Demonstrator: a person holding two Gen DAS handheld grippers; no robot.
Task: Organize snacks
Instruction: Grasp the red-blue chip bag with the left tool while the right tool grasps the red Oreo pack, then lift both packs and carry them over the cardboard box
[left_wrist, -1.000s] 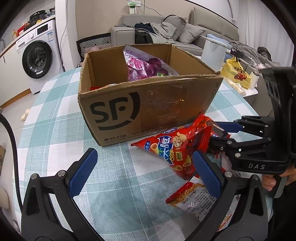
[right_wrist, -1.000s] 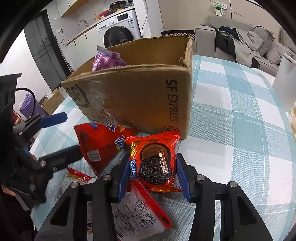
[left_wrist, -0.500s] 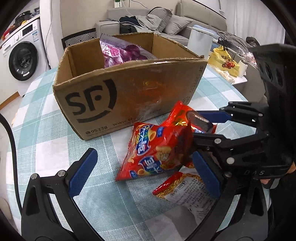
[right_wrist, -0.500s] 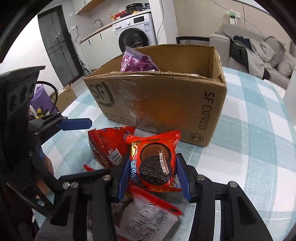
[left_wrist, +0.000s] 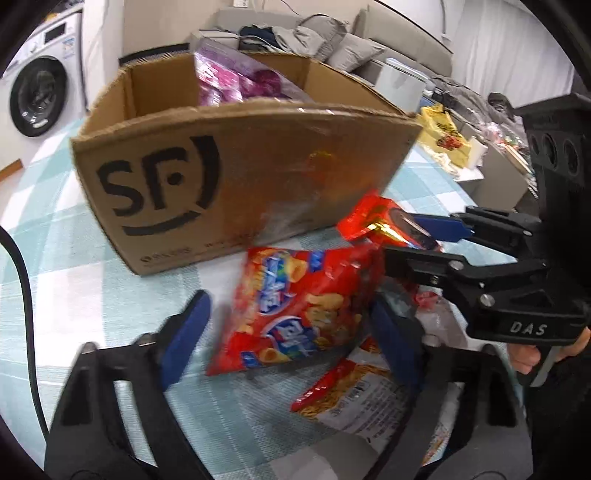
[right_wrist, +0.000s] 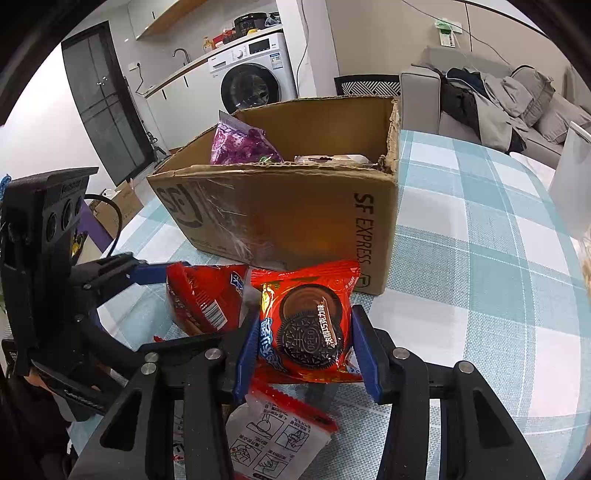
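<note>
Currently picking up, not yet boxing. Pinching the Oreo packet (right_wrist: 306, 325) by both side edges with the right gripper (right_wrist: 305, 326), pads pressed tight on the wrapper, just in front of the cardboard box (right_wrist: 295, 221) near its right-hand front corner; hard to say whether lifted clear of the table (right_wrist: 480, 258) or resting on it. Straddling the red chip bag (left_wrist: 295, 314) with the left gripper (left_wrist: 288, 308), jaws just now closing in with the bag between them: seemingly touching the bag's right edge with one pad, stopping short of its left edge with the other, tablecloth showing in the gap, so not clamped yet. Finding that bag flat on the table just before the box's front wall, partly overlapping a white-and-red noodle packet (left_wrist: 354, 395) lying nearer the camera. Next, by best judgement: finish the squeeze across the bag's width, gently enough to spare the chips inside; lift straight up, clear of the noodle packet; carry both packets over the box's front rim and release inside, beside the purple bag (right_wrist: 240, 144) already leaning at the left end. Worth minding the slippery, puffy foil, likely to squirm out of a shallow pinch, and worth keeping the two grippers from knocking together, working so close side by side.
</note>
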